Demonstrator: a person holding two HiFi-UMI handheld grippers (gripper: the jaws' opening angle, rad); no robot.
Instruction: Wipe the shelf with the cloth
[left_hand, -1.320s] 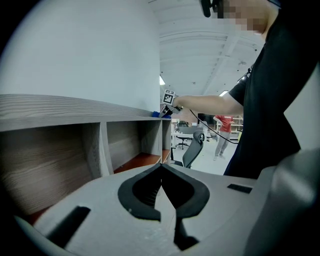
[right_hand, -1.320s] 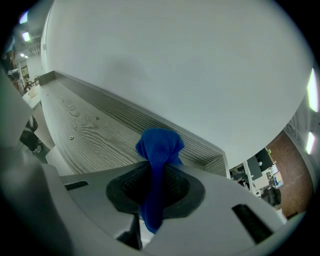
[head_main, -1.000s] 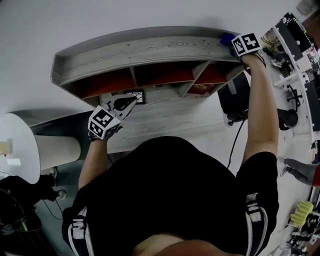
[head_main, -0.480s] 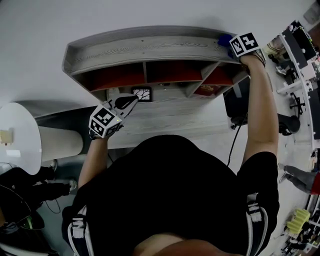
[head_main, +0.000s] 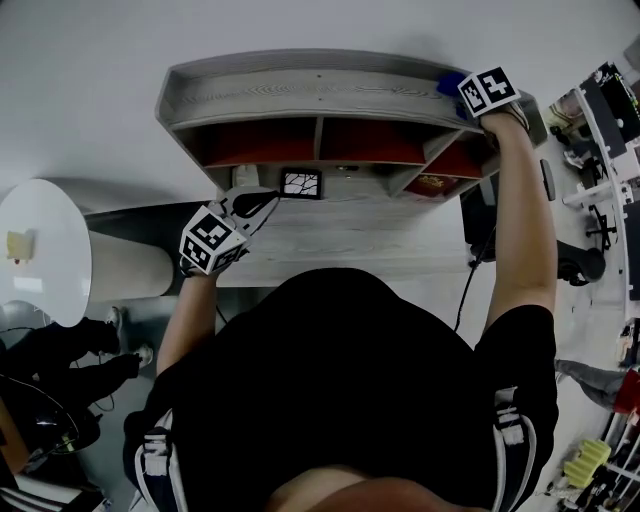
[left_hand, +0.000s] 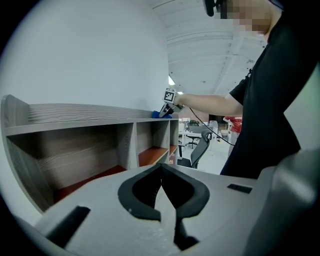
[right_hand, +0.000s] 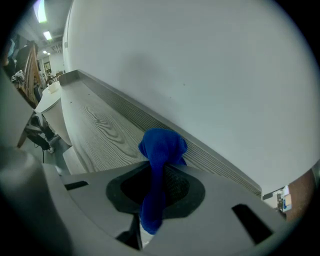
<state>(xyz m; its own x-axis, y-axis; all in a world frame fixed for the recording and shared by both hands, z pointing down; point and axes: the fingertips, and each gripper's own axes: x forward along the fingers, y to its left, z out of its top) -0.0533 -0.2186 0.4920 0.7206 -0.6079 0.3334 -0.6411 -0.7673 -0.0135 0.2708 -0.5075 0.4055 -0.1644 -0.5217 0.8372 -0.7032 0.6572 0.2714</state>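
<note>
The grey wood-grain shelf (head_main: 300, 95) runs along the white wall, with red-floored compartments beneath its top board (right_hand: 100, 132). A blue cloth (right_hand: 160, 150) is pinched in my right gripper (head_main: 470, 100) at the shelf top's right end (head_main: 452, 82), its bunched tip resting on the board by the back rim. My left gripper (head_main: 262, 203) is shut and empty, held low in front of the compartments (left_hand: 90, 155), over the desk. From the left gripper view the right gripper (left_hand: 169, 104) and cloth (left_hand: 159, 114) show far along the shelf top.
A grey desk (head_main: 350, 240) lies under the shelf with a small framed item (head_main: 301, 183) on it. A round white table (head_main: 40, 250) stands at the left. An office chair (left_hand: 200, 147) and cluttered benches (head_main: 610, 110) are at the right.
The head view has swung so the shelf sits further right in frame. The right gripper stays with the cloth at the shelf's right end; the left gripper keeps its place by the compartments.
</note>
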